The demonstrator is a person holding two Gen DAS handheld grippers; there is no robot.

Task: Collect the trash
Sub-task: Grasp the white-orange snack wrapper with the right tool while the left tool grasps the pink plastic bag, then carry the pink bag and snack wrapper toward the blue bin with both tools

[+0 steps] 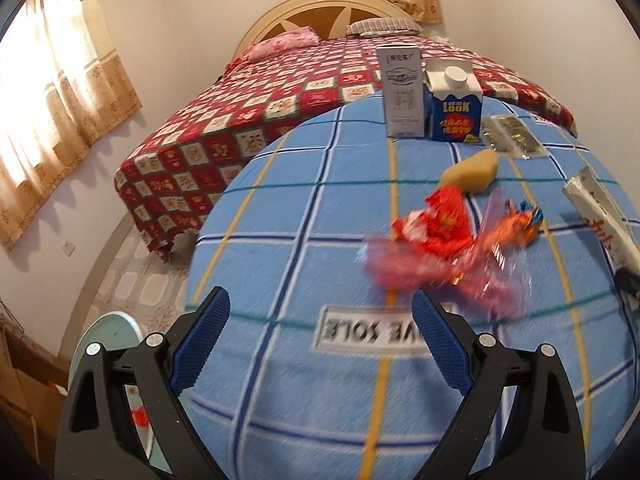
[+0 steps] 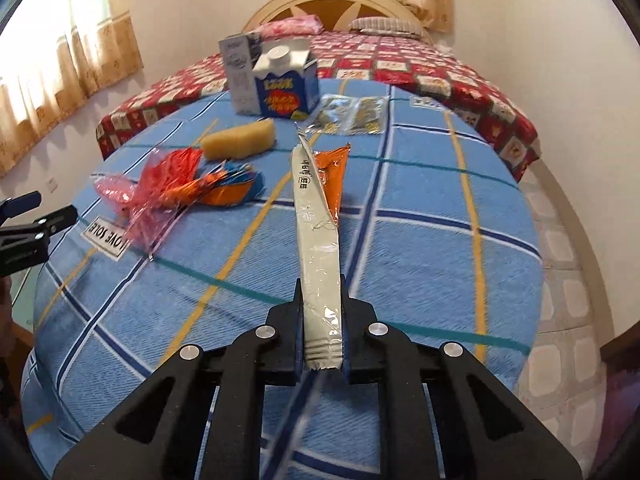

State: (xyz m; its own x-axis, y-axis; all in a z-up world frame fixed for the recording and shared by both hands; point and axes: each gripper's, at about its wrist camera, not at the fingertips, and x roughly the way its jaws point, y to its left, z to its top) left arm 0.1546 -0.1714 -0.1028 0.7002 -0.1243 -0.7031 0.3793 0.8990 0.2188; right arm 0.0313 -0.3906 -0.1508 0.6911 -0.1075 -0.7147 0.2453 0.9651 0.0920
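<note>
My right gripper is shut on the near end of a long silver-and-orange wrapper, which sticks out forward over the blue checked cloth. My left gripper is open and holds nothing; it hovers over the cloth, just short of a heap of crumpled red, pink and orange wrappers. The same heap lies to the left in the right wrist view, with the left gripper's fingers at the picture's left edge. The silver wrapper shows at the right edge of the left wrist view.
A white carton, a blue "Look" carton, a yellow sponge and clear foil packets stand further back on the cloth. Behind is a bed with a red patterned cover. A pale green bin is low at the left.
</note>
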